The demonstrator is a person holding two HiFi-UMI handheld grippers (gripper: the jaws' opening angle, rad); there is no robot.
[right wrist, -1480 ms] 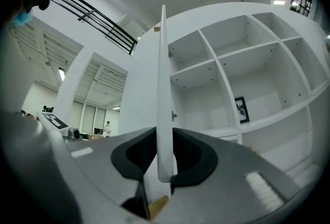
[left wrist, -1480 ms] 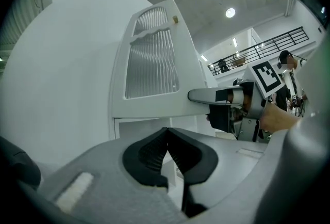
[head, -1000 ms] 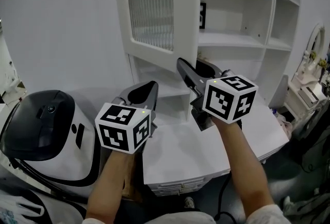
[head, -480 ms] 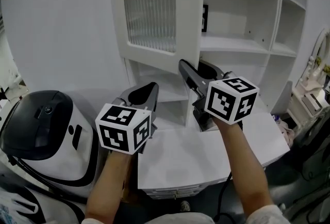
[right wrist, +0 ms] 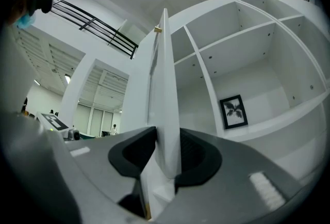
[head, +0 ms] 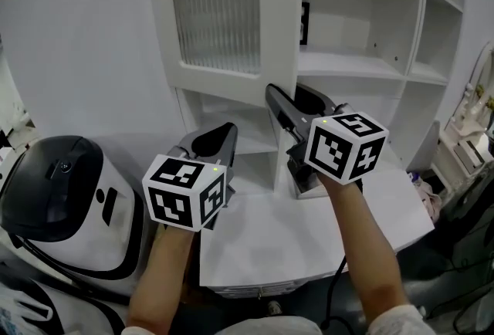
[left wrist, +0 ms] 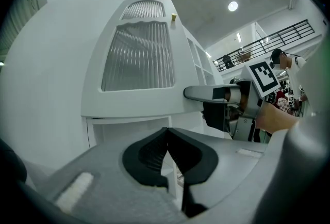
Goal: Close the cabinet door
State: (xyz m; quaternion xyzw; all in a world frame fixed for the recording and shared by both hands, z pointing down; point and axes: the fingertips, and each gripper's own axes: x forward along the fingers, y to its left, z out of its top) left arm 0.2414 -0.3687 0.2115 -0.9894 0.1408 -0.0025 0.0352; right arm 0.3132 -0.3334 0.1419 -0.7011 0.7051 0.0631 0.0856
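Observation:
The white cabinet door point(head: 220, 9) with a ribbed glass pane stands open, left of the open shelves point(head: 363, 63). My right gripper point(head: 297, 94) reaches to the door's near edge. In the right gripper view that edge point(right wrist: 166, 89) stands between the jaws of the right gripper point(right wrist: 165, 145). The jaws are opening and the pads lie close beside it without squeezing. My left gripper point(head: 208, 142) hangs lower and to the left, shut on nothing. In the left gripper view the left gripper point(left wrist: 167, 138) points at the door's face point(left wrist: 136, 58), with the right gripper point(left wrist: 221, 95) off to the right.
A white machine with a black dome point(head: 62, 194) stands at the lower left. A white desk top point(head: 309, 225) lies below the hands. A small framed picture point(head: 303, 23) leans at the back of a shelf. More furniture crowds the right edge point(head: 471, 133).
The cabinet and door have come closer and the door's pane has slid left in the head view. Both grippers hold their places in that view.

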